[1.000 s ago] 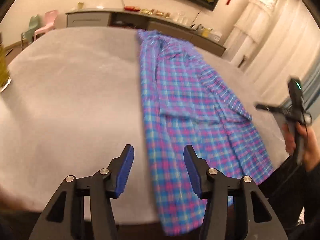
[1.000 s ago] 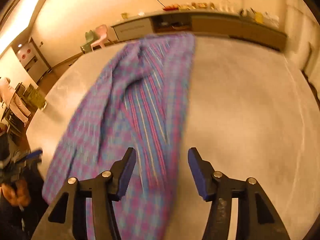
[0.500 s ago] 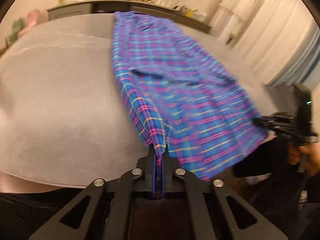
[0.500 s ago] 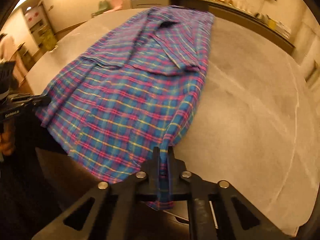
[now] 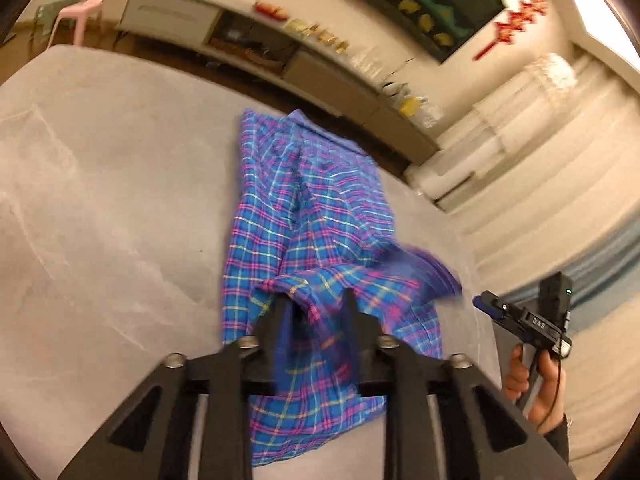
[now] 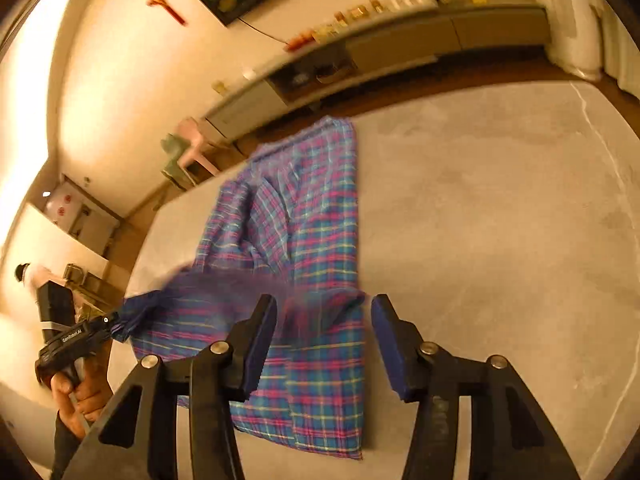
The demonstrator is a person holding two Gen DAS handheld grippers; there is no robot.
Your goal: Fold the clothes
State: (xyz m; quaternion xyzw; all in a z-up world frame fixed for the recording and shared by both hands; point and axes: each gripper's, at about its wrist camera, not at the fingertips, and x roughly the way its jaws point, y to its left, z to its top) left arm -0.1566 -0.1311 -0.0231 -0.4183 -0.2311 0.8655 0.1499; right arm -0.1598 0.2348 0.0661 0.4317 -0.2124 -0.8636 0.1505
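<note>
One broad grey table (image 5: 100, 200) carries the plaid shirt (image 5: 312, 216), its near end doubled over toward the collar. Left claw (image 5: 316, 312) stands part open with cloth between its fingers; right claw (image 6: 324, 320) gapes wide, holding nothing. Judging so, a lengthwise fold is landing; smoothing comes next.

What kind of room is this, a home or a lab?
Probably a home living or dining room: a long low sideboard cluttered with small items, a red hanging knot ornament beside a dark framed picture, and pale full-length curtains.
</note>
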